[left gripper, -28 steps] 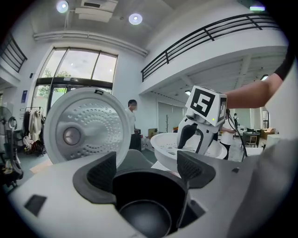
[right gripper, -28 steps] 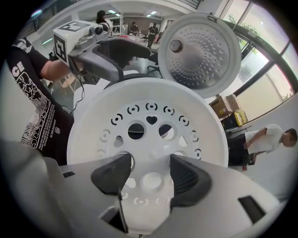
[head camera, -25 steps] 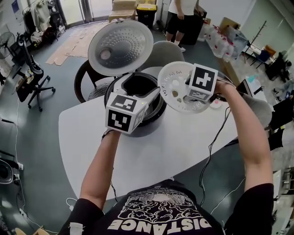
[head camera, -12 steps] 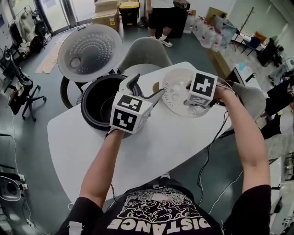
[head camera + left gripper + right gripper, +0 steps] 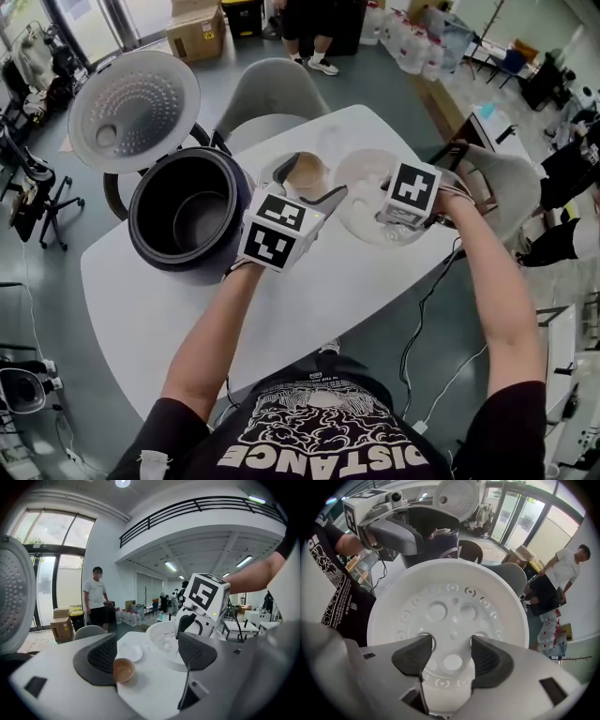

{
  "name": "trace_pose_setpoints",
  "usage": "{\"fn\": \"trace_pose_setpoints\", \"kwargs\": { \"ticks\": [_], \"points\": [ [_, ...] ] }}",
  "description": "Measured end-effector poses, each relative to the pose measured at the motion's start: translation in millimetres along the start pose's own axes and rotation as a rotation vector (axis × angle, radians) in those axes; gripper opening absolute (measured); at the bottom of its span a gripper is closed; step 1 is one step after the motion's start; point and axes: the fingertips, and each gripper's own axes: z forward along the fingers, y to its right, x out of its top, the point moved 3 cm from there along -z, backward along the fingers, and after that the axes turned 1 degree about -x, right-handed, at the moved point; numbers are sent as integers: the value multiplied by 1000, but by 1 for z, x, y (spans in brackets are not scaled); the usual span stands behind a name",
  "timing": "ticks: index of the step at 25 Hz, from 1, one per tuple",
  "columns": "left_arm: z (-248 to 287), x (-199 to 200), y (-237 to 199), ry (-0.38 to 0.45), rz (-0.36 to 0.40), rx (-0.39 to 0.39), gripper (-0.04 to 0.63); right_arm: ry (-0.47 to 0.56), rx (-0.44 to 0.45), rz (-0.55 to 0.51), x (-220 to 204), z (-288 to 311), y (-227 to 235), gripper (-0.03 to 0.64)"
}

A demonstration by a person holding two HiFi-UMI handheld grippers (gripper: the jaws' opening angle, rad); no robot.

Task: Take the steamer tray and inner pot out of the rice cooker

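**A:** How far had the task been carried?

**B:** About half was judged done. The steamer tray (image 5: pixel 361 202) had been taken out of the rice cooker (image 5: pixel 164 265) and was held to the cooker's right, well apart from it, low over the table (image 5: pixel 309 309). The inner pot (image 5: pixel 199 217) was still seated inside the cooker, below the raised lid (image 5: pixel 131 108), so that lift was left.

**A:** How was the tray gripped?

**B:** It was pinched by the right gripper (image 5: pixel 449 645), which was pointed down into it. The jaw tips were set at two of the holes, and the middle of the perforated floor appeared to be clamped between them. Whether the tray was touching the table could not be told.

**A:** And the left gripper (image 5: pixel 147 656)?

**B:** Its jaws were spread, with nothing between the pads. Only a brown bowl (image 5: pixel 124 670) on the table was seen past them. The gripper was held between the cooker and the tray, aimed away from the cooker.

**A:** Which way was the tray pointed?

**B:** Its open side was turned up and its floor down, close to level. No long axis could be named, since the tray was round. Its centre line was stood roughly upright, much like the cooker's own.
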Motion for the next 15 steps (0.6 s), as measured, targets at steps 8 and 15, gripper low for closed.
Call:
{"fn": "trace_pose_setpoints", "kwargs": {
  "ticks": [8, 15],
  "points": [
    [58, -48, 20, -98, -62, -12, 394, 10, 52, 3, -43, 69, 7, 278],
    [92, -91, 28, -179, -117, 31, 394, 45, 160, 8, -67, 134, 1, 278]
  ]
}}
